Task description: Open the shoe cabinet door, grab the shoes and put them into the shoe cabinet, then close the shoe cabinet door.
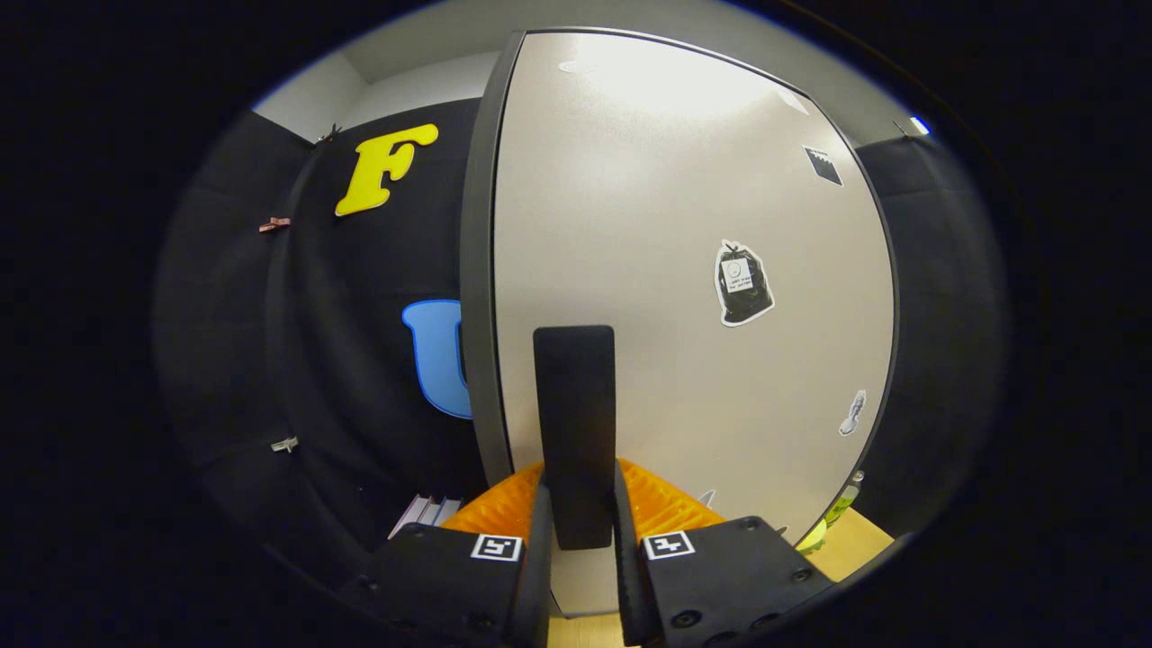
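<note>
At the lower centre of the frame, the dark upright handle (574,432) of the shoe cabinet door (684,270) stands between your gripper (576,540) fingers, which look clamped on its lower end from both sides. You seem to be on the door step, though whether opening or closing I cannot tell. The pale door carries stickers (742,283) at centre right; its dark edge runs up the left. Next, swing along the hinge arc without twisting the handle.

Black cloth (360,360) lines the booth's walls, with small clips (274,224) pinned on it. Above runs a pale wall (423,81), and light wood flooring (855,544) shows low down.
</note>
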Motion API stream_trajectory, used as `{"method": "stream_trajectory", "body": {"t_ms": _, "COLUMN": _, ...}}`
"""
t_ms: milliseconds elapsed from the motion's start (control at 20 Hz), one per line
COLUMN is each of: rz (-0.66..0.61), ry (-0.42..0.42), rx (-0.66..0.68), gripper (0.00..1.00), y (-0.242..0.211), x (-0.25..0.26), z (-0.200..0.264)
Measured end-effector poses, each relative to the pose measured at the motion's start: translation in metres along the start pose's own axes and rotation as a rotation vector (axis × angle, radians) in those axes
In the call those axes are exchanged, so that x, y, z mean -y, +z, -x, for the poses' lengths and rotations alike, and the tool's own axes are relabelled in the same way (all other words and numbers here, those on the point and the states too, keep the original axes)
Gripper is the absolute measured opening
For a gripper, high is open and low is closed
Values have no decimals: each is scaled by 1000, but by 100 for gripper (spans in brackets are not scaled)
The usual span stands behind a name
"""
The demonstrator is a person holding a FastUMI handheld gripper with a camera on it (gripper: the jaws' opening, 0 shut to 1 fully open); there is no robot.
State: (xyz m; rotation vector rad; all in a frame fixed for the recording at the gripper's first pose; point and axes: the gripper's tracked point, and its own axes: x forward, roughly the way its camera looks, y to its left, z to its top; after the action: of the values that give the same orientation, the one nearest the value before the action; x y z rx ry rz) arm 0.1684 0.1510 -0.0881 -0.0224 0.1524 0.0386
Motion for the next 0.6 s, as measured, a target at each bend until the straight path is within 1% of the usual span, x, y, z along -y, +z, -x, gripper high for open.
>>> {"method": "stream_trajectory", "body": {"t_ms": 150, "rz": 3, "ry": -15, "rx": -23, "gripper": 34, "y": -1, "x": 0, "z": 2}}
{"method": "stream_trajectory", "body": {"t_ms": 250, "rz": -22, "ry": -5, "rx": -19, "gripper": 34, "y": -1, "x": 0, "z": 4}}
{"method": "stream_trajectory", "body": {"t_ms": 400, "rz": -17, "ry": 4, "rx": -14, "gripper": 35, "y": -1, "x": 1, "z": 10}}
{"method": "stream_trajectory", "body": {"t_ms": 600, "rz": -36, "ry": 37, "rx": -24, "gripper": 34, "y": -2, "x": 2, "z": 22}}
